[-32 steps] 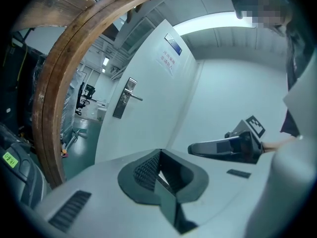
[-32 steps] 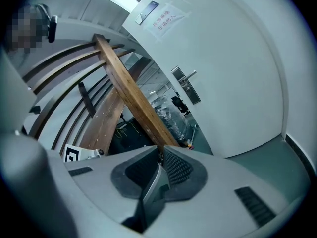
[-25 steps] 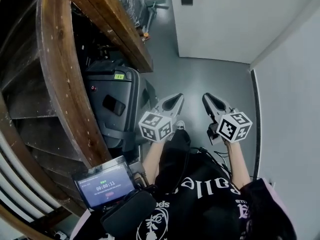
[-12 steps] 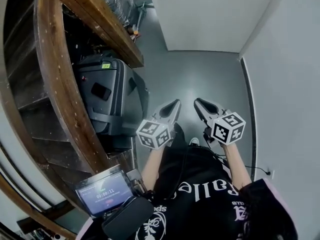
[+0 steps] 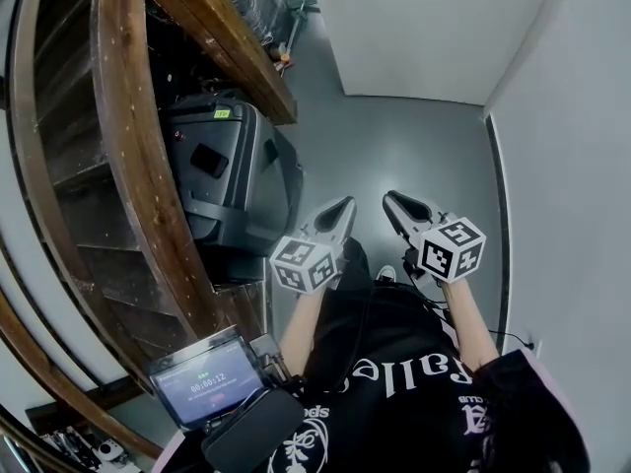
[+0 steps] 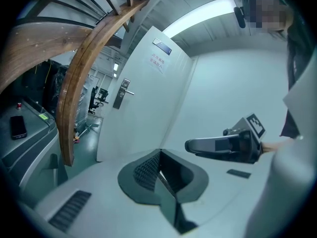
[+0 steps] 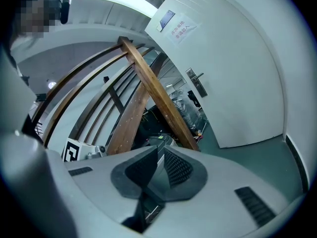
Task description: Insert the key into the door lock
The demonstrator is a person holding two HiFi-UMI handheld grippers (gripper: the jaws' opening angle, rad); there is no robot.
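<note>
Head view: the left gripper [image 5: 344, 206] and right gripper [image 5: 391, 199] are held side by side over the grey floor [image 5: 394, 146], tips toward a white door [image 5: 424, 28].

Left gripper view: its jaws are pressed together. The metal door lock with lever handle [image 6: 122, 94] is on the door, well ahead.

Right gripper view: its jaws are likewise together. The lock is far ahead, beyond a brown wooden stair beam [image 7: 153, 90].

A ceiling strip light [image 6: 203, 15] glares at one o'clock in the left gripper view. Cool, even light brightens the door [image 5: 424, 28]. The stairs [image 5: 128, 136] at nine o'clock lie shadowed. Edges bend and corners darken.
</note>
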